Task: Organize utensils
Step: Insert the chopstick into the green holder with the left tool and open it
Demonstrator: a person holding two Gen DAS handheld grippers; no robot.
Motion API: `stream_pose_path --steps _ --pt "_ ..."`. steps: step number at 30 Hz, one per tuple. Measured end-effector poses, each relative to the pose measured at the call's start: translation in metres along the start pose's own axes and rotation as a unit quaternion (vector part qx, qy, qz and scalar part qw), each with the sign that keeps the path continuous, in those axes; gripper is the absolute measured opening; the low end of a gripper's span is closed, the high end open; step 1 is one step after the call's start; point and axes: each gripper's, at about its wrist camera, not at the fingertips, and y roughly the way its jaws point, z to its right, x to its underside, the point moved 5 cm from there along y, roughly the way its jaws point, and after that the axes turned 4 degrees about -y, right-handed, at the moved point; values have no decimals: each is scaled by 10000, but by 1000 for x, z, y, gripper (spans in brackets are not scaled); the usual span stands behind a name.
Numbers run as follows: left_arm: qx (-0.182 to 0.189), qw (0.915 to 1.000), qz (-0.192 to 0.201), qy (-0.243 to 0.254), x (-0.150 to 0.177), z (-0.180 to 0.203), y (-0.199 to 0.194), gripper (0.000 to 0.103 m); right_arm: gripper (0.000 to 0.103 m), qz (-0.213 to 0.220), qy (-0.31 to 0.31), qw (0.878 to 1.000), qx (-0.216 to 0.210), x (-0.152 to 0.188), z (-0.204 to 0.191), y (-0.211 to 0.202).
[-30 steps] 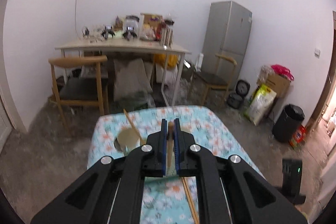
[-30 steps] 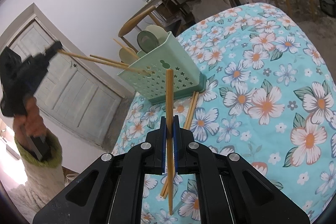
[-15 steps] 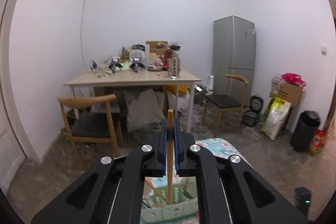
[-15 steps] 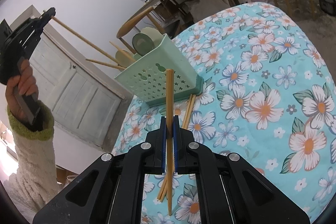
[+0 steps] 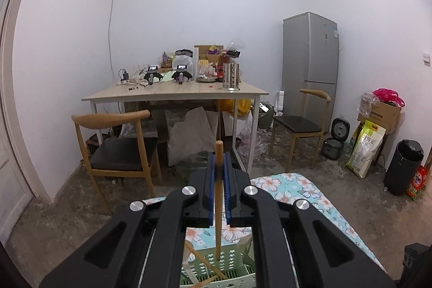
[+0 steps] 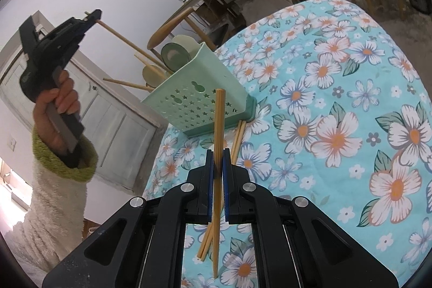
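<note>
We've swung the left tongs point(image 6: 93, 15) up over the caddy point(image 6: 198, 96), chopstick point(image 5: 218, 196) clamped; right tongs point(image 6: 217, 153) grip another chopstick point(image 6: 217, 131).

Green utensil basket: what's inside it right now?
In the green basket: wooden chopsticks leaning out, a wooden spoon and a pale green ladle. The left gripper's chopstick reaches in. The basket wall hides everything lower.

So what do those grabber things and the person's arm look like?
Each hand-held gripper is black plastic with angular cut-out arms, round silver screws and blue pads lining its two fingers: the left hand-held gripper and the right hand-held gripper match. The left one has a pistol-style handle. The bare hand comes out of a fluffy cream sleeve with a green knitted cuff.
</note>
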Motion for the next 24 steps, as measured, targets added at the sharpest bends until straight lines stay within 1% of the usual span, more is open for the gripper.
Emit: stream_pose_path --steps 4,8,10,11,12,13,15,19,20,22,24 --pt "-20 9999 -11 -117 13 -7 14 5 5 -6 13 10000 3 1 1 0" --pt "124 9990 -217 -368 25 -13 24 6 5 -22 24 10000 28 2 3 1" --pt "175 9979 -328 -529 30 -19 25 15 5 -26 18 10000 47 2 3 1" --pt "186 9975 -343 -596 31 -22 24 27 5 -29 16 10000 57 2 3 0" --pt "219 9970 -320 -677 32 -24 21 35 5 -31 13 10000 70 3 3 1" --pt "240 9968 -280 -715 31 -25 17 37 5 -30 4 10000 86 3 2 1" --pt "276 9969 -221 -703 30 -25 8 46 5 -24 -14 9999 123 3 1 0" --pt "421 9968 -139 -668 31 -22 -16 59 5 6 -66 9997 214 4 -3 -4" --pt "463 9967 -126 -654 32 -22 -24 64 5 14 -78 9997 231 4 -4 -4" --pt "544 9964 -106 -641 37 -21 -40 70 5 47 -130 9995 276 3 -7 -8" --pt "605 9961 -107 -633 44 -22 -55 78 5 87 -188 9993 307 1 -11 -12"
